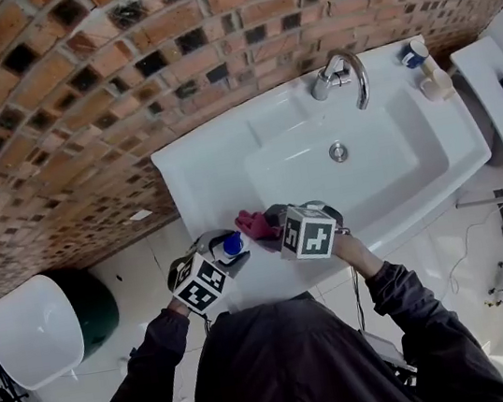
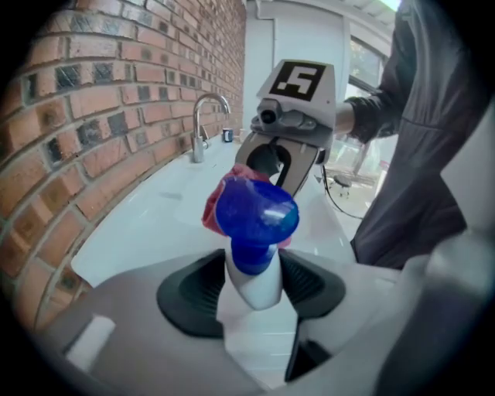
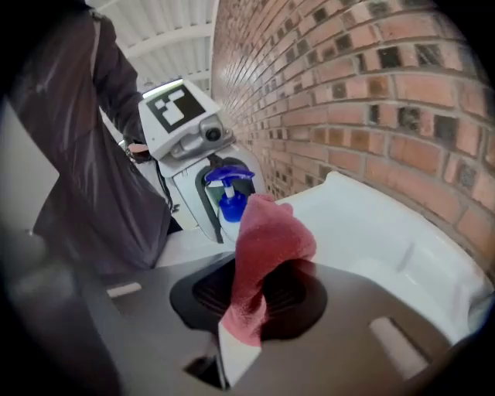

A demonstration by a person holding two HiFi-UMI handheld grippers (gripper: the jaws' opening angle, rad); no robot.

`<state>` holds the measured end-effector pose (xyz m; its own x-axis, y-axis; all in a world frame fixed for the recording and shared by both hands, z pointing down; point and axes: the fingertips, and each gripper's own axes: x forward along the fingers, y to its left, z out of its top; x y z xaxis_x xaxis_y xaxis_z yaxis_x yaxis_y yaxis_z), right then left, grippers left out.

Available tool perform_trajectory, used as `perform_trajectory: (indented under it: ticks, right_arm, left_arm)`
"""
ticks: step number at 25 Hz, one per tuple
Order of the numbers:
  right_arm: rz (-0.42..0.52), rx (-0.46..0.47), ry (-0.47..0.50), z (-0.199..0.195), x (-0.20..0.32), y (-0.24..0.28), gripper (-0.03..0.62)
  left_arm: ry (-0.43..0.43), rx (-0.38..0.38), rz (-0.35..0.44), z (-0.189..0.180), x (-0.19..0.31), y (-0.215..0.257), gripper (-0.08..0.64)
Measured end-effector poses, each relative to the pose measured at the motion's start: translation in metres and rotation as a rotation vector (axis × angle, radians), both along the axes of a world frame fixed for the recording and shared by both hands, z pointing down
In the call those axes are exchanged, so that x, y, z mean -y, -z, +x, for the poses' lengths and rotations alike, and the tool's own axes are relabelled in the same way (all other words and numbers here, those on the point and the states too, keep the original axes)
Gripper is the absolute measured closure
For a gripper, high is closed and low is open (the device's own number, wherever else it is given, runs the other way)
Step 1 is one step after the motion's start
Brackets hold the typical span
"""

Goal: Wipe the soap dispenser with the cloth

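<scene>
"Over the sink's point(image 1: 192, 172) near rim, what's the left gripper point(image 2: 253, 288) got?"
"Its jaws clamp the soap dispenser point(image 2: 255, 220) by its white neck, blue pump up."
"And beyond it?"
"Right gripper point(image 3: 259, 298), jaws pinching the red cloth point(image 3: 267, 247), just beside the pump. Farther back, the faucet point(image 1: 345, 76) at the brick wall point(image 1: 75, 100)."

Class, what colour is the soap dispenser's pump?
The pump is blue; it shows best in the left gripper view.

Red brick wall point(image 1: 75, 100) across the upper left, white sink point(image 1: 199, 170) at centre, chrome faucet point(image 1: 346, 72) upper right, round drain point(image 1: 338, 151) mid-basin, blue-capped bottle point(image 1: 415, 53) far right
</scene>
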<state>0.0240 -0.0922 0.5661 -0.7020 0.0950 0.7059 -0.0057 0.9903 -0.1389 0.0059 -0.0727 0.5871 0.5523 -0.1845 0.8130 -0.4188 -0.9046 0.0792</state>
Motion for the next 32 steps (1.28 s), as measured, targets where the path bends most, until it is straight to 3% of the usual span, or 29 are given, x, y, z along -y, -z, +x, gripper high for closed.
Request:
perform_trajectory:
  ticks: [5, 7, 10, 15, 20, 28, 32]
  right_arm:
    - [-0.023, -0.208, 0.124, 0.0, -0.012, -0.054, 0.522]
    - [-0.032, -0.261, 0.121, -0.001, -0.015, -0.072, 0.522]
    - [-0.065, -0.265, 0.064, -0.002, -0.013, -0.076, 0.522]
    - [-0.089, -0.168, -0.109, 0.01, -0.001, -0.048, 0.522]
    - [-0.134, -0.07, -0.241, 0.033, -0.004, -0.025, 0.522]
    - [-0.158, 0.024, -0.328, 0.046, -0.019, -0.005, 0.522]
    - [-0.184, 0.159, -0.413, 0.047, -0.019, 0.014, 0.522]
  left_arm:
    - [-0.044, -0.002, 0.02, 0.001, 0.001, -0.001, 0.337]
    - [-0.061, 0.001, 0.03, 0.001, 0.003, -0.002, 0.337]
    - [-0.064, 0.006, 0.054, 0.0, 0.007, -0.003, 0.337]
    - [-0.014, 0.009, 0.084, 0.0, 0.021, -0.004, 0.337]
    - [0.088, 0.018, 0.128, 0.002, 0.046, -0.004, 0.336]
    - [0.21, -0.034, 0.129, 0.0, 0.056, 0.004, 0.317]
    - [0.262, -0.078, 0.161, -0.009, 0.059, 0.025, 0.301]
